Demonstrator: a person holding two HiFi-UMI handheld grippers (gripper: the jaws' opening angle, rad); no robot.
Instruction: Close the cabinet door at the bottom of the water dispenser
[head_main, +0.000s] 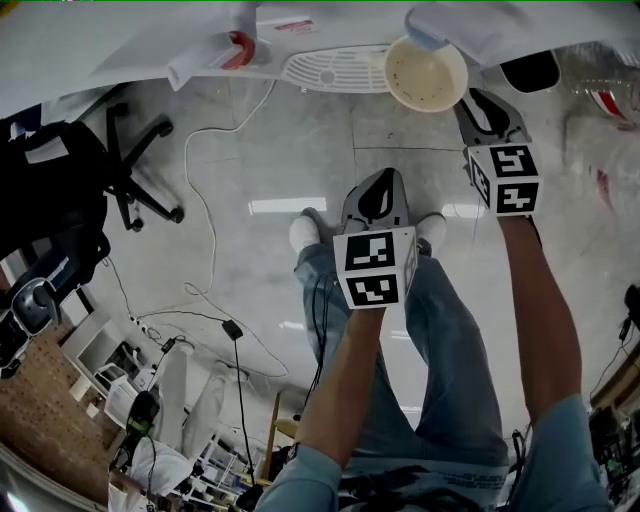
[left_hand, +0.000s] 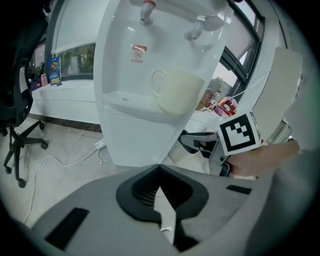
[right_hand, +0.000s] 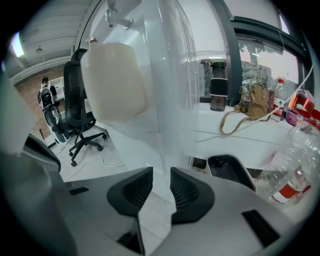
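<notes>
The left gripper (left_hand: 159, 169) has its jaws pressed together with nothing between them, and it hangs above the person's shoes (head_main: 305, 232). The right gripper (right_hand: 161, 172) is further forward. Its jaws are a narrow gap apart and empty, close beside the water dispenser (left_hand: 150, 60). The cabinet door (left_hand: 137, 142) forms the dispenser's lower front, under the drip tray (left_hand: 127, 100), and looks flush with the body. A cream cup (left_hand: 177, 92) sits on that tray below the taps. To the left, a white cable (head_main: 200, 200) trails across the floor (head_main: 300, 160) near an office chair (head_main: 130, 170).
</notes>
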